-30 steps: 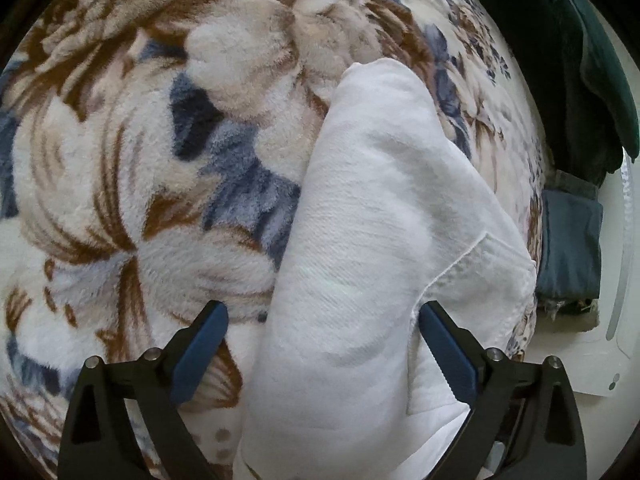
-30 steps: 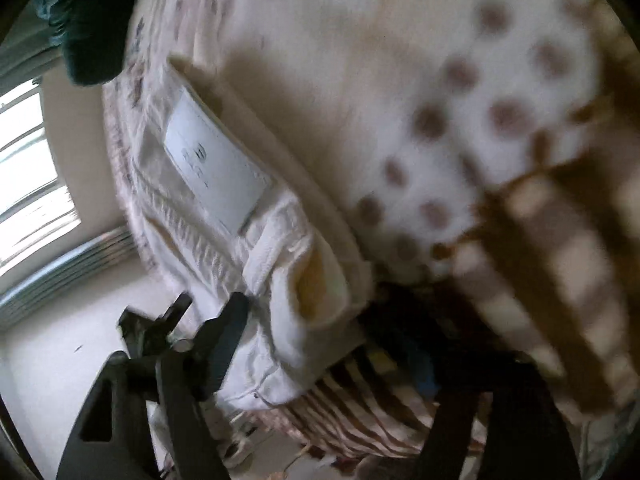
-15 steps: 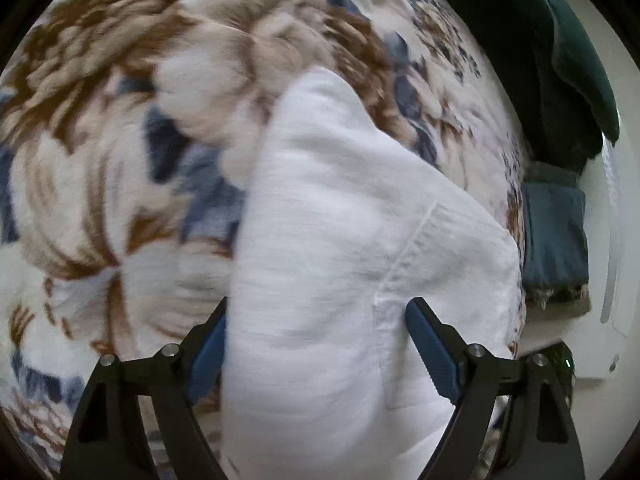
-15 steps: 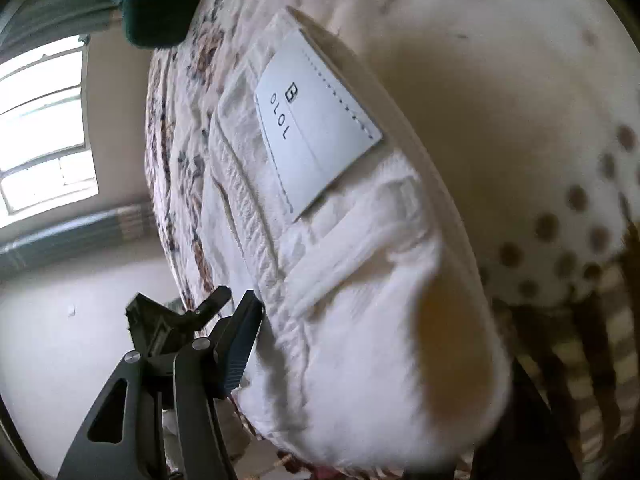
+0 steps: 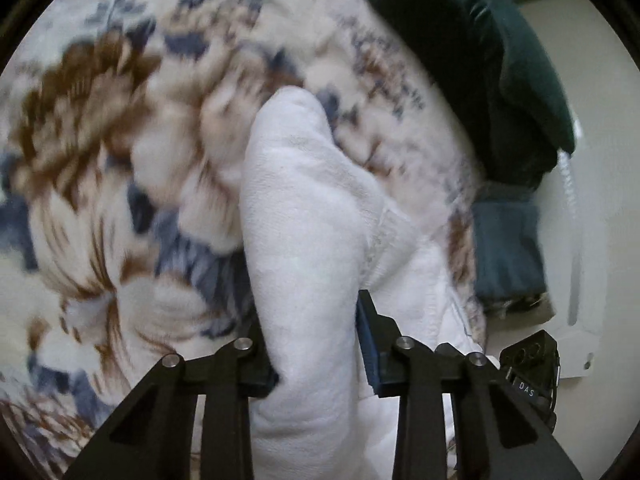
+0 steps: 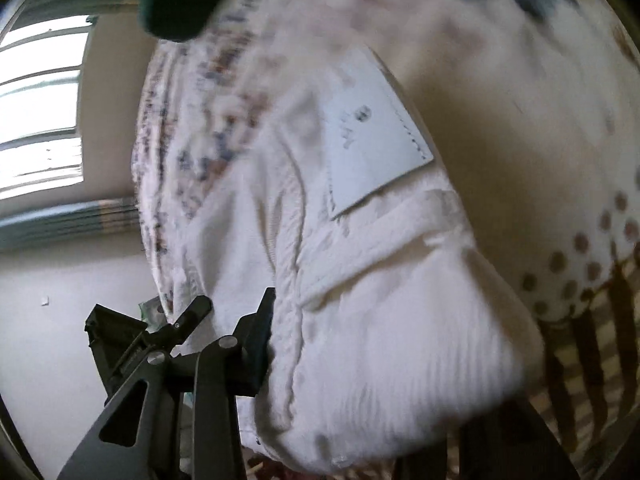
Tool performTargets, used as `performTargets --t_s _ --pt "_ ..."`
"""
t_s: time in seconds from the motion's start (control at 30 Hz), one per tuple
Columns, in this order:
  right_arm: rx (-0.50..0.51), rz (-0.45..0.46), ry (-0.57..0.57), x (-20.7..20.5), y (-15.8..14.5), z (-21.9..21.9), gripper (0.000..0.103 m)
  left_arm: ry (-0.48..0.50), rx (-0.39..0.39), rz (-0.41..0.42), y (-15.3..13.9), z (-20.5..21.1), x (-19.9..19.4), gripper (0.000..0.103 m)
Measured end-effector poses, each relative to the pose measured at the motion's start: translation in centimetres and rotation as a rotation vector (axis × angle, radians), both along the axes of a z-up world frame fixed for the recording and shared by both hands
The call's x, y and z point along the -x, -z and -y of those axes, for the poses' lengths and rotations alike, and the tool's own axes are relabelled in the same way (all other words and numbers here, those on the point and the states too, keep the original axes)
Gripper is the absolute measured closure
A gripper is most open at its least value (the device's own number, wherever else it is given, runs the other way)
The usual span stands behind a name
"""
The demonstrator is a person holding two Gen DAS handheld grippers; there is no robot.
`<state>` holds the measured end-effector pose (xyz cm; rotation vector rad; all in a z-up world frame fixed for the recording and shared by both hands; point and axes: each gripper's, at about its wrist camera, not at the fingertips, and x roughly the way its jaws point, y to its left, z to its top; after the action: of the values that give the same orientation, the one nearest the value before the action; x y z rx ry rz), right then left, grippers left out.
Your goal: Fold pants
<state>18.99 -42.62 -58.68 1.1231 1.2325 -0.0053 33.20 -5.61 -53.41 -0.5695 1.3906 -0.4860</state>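
White pants (image 5: 304,216) lie on a floral fleece blanket (image 5: 100,152). My left gripper (image 5: 308,336) is shut on a thick fold of the pants, and the cloth bulges up between its blue pads. In the right wrist view the pants' waistband (image 6: 380,320) with a white label patch (image 6: 372,140) fills the middle. My right gripper (image 6: 360,344) grips the bunched waistband. Only its left finger (image 6: 260,328) shows. The right finger is hidden behind the cloth.
A dark green garment (image 5: 480,60) and a folded blue-grey cloth (image 5: 508,248) lie at the blanket's far right edge. In the right wrist view a bright window (image 6: 40,100) and a pale wall are at left, and a brown-dotted, striped cover (image 6: 592,280) is at right.
My left gripper has closed from wide open onto the fold of the pants. My right gripper has pushed further onto the waistband, which now fills more of its view.
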Motion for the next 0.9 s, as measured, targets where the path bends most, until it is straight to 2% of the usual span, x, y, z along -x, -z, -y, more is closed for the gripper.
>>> performTargets --t_s 0.17,0.3,0.43,0.5,0.63,0.73,0.77,0.83,0.9 --pt "0.005 0.102 -0.031 -6.4 -4.7 -2.6 0.062 -0.038 0.011 0.091 -4.1 -2.4 -4.9 0.075" --pt "0.001 0.173 -0.057 -13.5 -6.3 -7.6 0.062 -0.082 -0.012 0.166 -6.3 -6.0 -11.7 0.075" --pt "-0.010 0.250 -0.050 -21.4 -6.1 -12.4 0.062 -0.110 -0.046 0.213 -6.2 -9.9 -18.5 0.075" --pt "0.006 0.274 -0.062 -24.6 -5.5 -14.8 0.062 -0.115 -0.068 0.220 -4.7 -12.2 -22.5 0.075" --pt "-0.010 0.285 -0.056 -31.3 -2.2 -19.1 0.063 -0.115 -0.097 0.216 -0.8 -15.5 -27.6 0.074" --pt "0.028 0.268 -0.105 -35.1 0.9 -22.0 0.063 -0.092 -0.129 0.138 4.4 -17.3 -30.0 0.071" --pt "0.038 0.244 -0.128 -35.8 2.3 -22.7 0.063 -0.088 -0.138 0.108 5.6 -17.6 -30.3 0.067" --pt "0.065 0.196 -0.173 -36.2 4.4 -23.6 0.062 -0.080 -0.163 0.065 7.7 -18.4 -30.3 0.048" --pt "0.094 0.158 -0.207 -35.6 5.5 -23.6 0.050 -0.094 -0.187 0.066 7.9 -18.9 -29.8 0.032"
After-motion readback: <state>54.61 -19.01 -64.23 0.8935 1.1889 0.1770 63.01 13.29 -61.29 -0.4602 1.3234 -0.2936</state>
